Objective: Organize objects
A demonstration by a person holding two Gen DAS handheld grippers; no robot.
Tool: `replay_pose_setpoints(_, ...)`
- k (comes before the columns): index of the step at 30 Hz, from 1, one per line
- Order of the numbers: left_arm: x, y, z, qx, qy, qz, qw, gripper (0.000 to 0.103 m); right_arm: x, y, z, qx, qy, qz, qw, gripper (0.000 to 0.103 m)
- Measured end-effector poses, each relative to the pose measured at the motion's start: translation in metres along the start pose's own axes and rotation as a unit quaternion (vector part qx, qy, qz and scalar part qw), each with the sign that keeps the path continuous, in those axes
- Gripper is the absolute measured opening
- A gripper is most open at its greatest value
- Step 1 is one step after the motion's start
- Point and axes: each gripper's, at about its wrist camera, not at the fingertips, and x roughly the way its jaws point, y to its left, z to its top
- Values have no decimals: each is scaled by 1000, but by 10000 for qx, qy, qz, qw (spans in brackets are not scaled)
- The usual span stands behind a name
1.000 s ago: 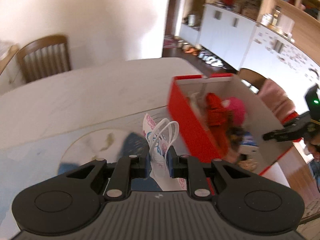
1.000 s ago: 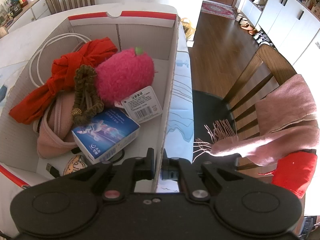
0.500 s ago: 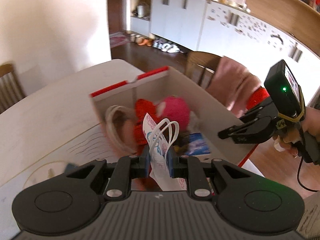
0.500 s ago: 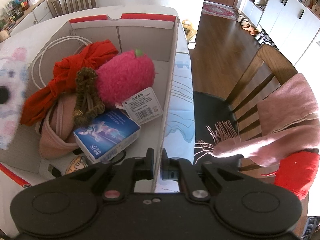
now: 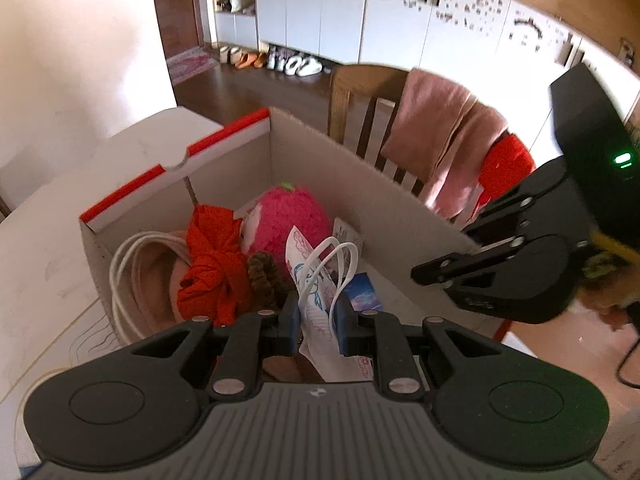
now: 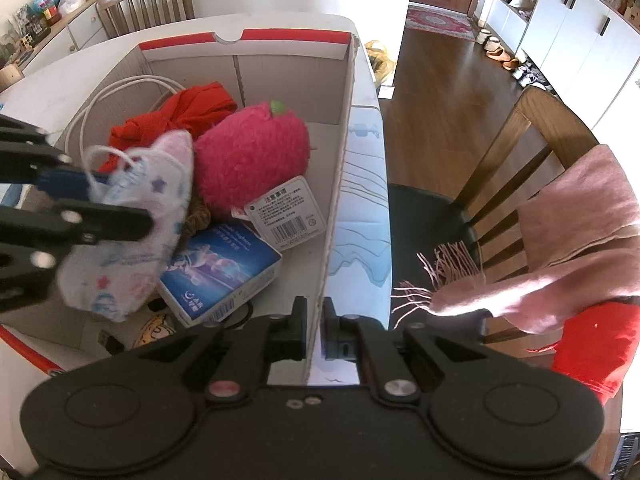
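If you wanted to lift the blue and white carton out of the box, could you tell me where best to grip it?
Grip the blue and white carton across its narrow white side walls, coming from above: it lies flat, face up, its front corner free, while the pink plush crowds its far end.

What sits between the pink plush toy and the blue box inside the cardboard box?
The plush toy's white barcode tag lies between them, its lower edge by the blue box. The right wrist view shows this clearly.

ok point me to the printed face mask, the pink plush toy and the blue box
printed face mask (image 6: 132, 240), right wrist view, on its cloth body
pink plush toy (image 6: 252, 156), right wrist view, on its fuzzy middle
blue box (image 6: 224, 264), right wrist view, on its top face
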Motion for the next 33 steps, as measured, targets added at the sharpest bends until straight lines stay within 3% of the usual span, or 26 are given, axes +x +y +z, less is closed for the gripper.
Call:
replay_pose_setpoints(12, 36, 8, -6, 33, 447, 148, 9989, 18, 0, 0, 0, 23, -7, 23, 10000, 6)
replay_pose_setpoints(15, 35, 11, -8, -21, 409, 126, 9991, 32, 0, 0, 0, 21, -7, 22, 10000, 6)
replay_pose_setpoints(17, 32, 13, -9, -55, 356, 105, 9993, 61, 0, 0, -1, 14, -8, 20, 10000, 6)
replay_pose_setpoints(18, 30, 14, -10, -80, 301, 84, 9995, 64, 0, 0, -1, 18, -7, 23, 10000, 6)
replay_pose_setpoints(33, -26, 20, -25, -638, -271, -105, 9975, 65, -4, -1, -1, -23, -43, 49, 10000, 6)
